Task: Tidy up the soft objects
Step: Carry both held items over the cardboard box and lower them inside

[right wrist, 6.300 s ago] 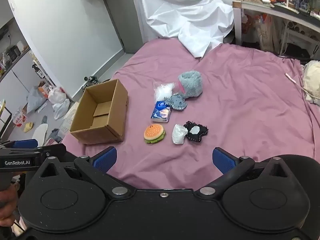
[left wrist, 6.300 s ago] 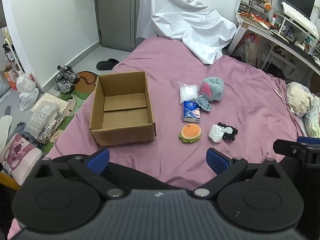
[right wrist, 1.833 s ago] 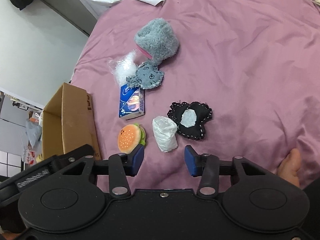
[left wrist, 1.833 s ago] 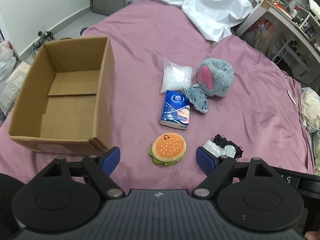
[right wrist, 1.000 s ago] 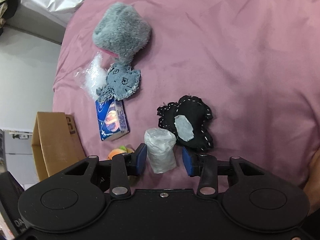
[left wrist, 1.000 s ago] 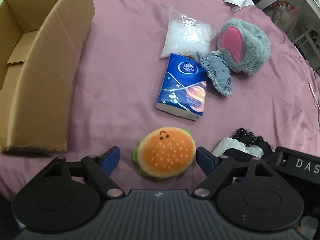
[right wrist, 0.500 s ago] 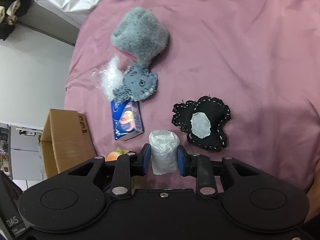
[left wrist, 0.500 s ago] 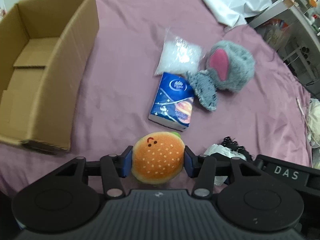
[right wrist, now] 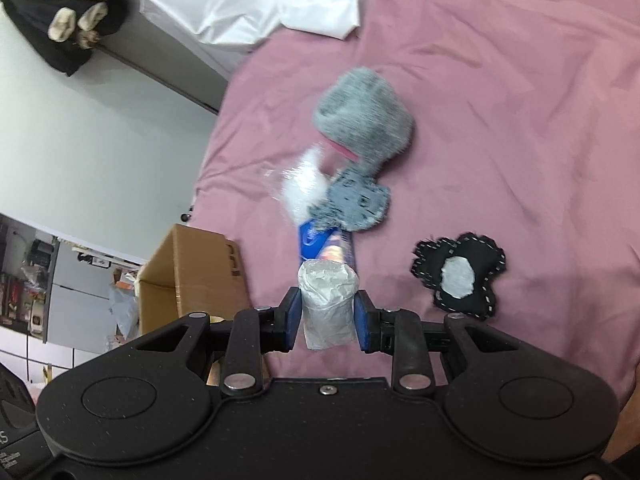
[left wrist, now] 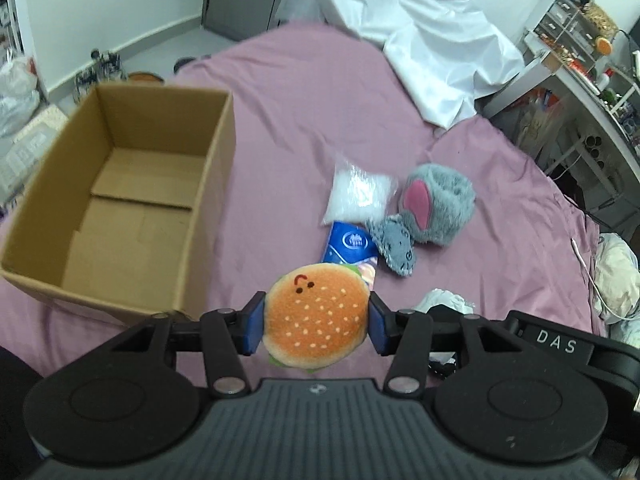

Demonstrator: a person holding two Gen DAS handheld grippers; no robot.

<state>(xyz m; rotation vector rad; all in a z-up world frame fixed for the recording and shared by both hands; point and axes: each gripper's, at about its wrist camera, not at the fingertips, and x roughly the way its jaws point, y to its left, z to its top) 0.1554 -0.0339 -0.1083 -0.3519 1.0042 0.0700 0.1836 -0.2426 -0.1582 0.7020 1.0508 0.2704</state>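
My left gripper [left wrist: 316, 326] is shut on an orange plush burger [left wrist: 316, 312], held above the pink bedspread [left wrist: 312, 92]. To its left stands an open, empty cardboard box [left wrist: 120, 196]. My right gripper [right wrist: 327, 320] is shut on a small white wrapped bundle [right wrist: 327, 300], lifted off the bed. Lying on the bed are a clear bag of white filling [left wrist: 358, 194], a blue tissue pack [left wrist: 348, 246], a grey plush with a pink inside [left wrist: 438, 200], a small grey plush face [left wrist: 394, 246] and a black stitched cushion [right wrist: 460, 276].
A white sheet [left wrist: 420, 40] is heaped at the far end of the bed. A cluttered desk [left wrist: 592, 76] stands on the right. Shoes and bags [left wrist: 16, 80] lie on the floor left of the bed. A cream bundle [left wrist: 616, 276] sits at the bed's right edge.
The left gripper closed on the plush burger and the right on the white bundle. Both have risen off the bedspread with their objects, tilting up so more of the room shows.
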